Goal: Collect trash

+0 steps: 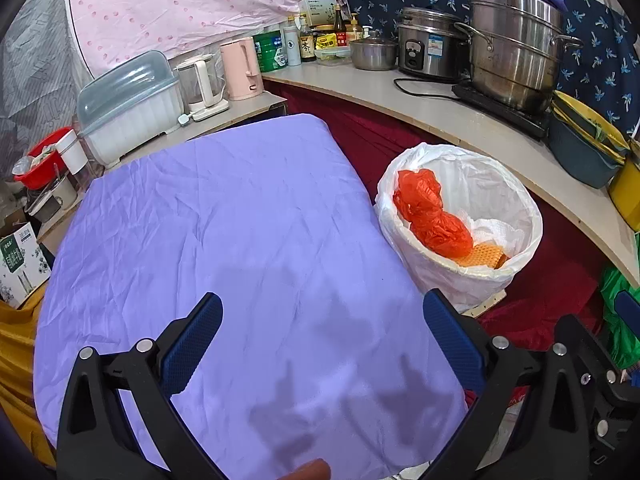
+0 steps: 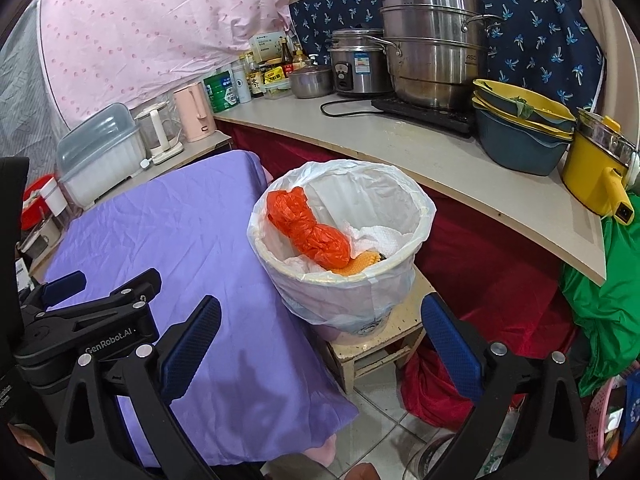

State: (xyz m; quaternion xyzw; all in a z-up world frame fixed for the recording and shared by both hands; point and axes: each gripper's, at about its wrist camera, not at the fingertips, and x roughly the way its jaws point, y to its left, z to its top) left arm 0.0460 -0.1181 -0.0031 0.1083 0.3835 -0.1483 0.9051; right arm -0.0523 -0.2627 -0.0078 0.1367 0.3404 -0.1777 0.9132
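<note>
Two grippers are in view, and both stand with the jaws wide apart and nothing between them. The left gripper [image 1: 322, 320] hangs over the purple cloth [image 1: 224, 232], a thin and wrinkled fabric that covers a flat table in the middle of the frame. The right gripper [image 2: 320, 320] is in the lower part of its own view, with the round bin [image 2: 340, 280] just above and between its blue, rough-textured fingertips [image 2: 448, 332].

The bin has a thin white plastic liner [image 2: 416, 200] folded over its rim. It stands on a small pale stool [image 2: 380, 344], just beside the right edge of the purple cloth. Inside lies a crumpled orange plastic bag [image 2: 316, 228], shiny and twisted, on top of white paper towel [image 2: 384, 238] with a dotted relief. A yellow piece with a honeycomb pattern [image 2: 360, 266] shows under the bag.

In the left view the bin is to the upper right of the gripper, apart from it.

Along the upper right a curved counter [image 2: 400, 140] carries a steel steamer pot [image 2: 432, 44], smooth and shiny.
</note>
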